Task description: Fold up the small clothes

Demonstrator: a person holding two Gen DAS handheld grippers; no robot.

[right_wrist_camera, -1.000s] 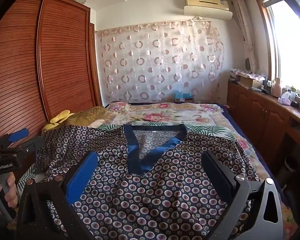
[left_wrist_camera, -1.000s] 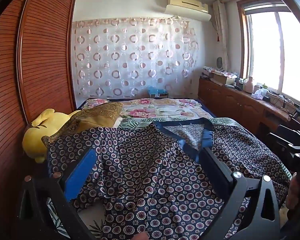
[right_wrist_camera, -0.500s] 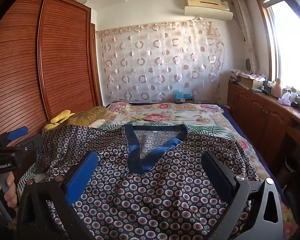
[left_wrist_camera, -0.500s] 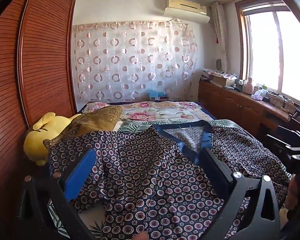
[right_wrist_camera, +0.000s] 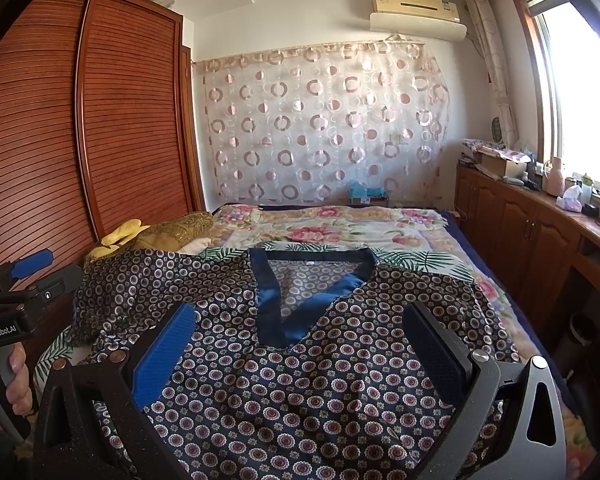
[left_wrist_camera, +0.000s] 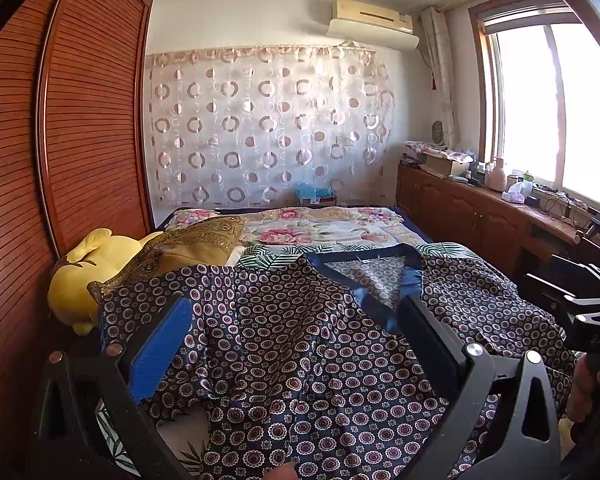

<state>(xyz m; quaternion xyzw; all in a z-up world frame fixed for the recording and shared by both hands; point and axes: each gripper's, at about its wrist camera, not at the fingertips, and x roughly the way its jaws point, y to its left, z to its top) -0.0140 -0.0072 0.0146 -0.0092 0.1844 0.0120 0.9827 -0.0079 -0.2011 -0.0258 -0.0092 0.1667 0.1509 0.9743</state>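
Observation:
A dark navy shirt (right_wrist_camera: pixel 312 364) with small round flower prints and a plain blue V-neck band (right_wrist_camera: pixel 268 300) lies spread front-up on the bed, collar away from me. It also shows in the left wrist view (left_wrist_camera: pixel 300 344), rumpled at its left sleeve. My left gripper (left_wrist_camera: pixel 296 320) is open above the shirt's left part, holding nothing. My right gripper (right_wrist_camera: pixel 300 324) is open above the shirt's chest, holding nothing. The left gripper also shows at the left edge of the right wrist view (right_wrist_camera: pixel 24 276), and the right gripper at the right edge of the left wrist view (left_wrist_camera: pixel 580 296).
The bed (right_wrist_camera: pixel 340 228) has a floral cover. A yellow plush toy (left_wrist_camera: pixel 84 272) and a gold cushion (left_wrist_camera: pixel 192 240) lie at its left side by the wooden wardrobe (left_wrist_camera: pixel 60 160). A wooden cabinet with clutter (right_wrist_camera: pixel 540 216) runs along the right under the window.
Both views have shifted only slightly; the left gripper has edged a little. The shirt lies as before and both grippers stay open.

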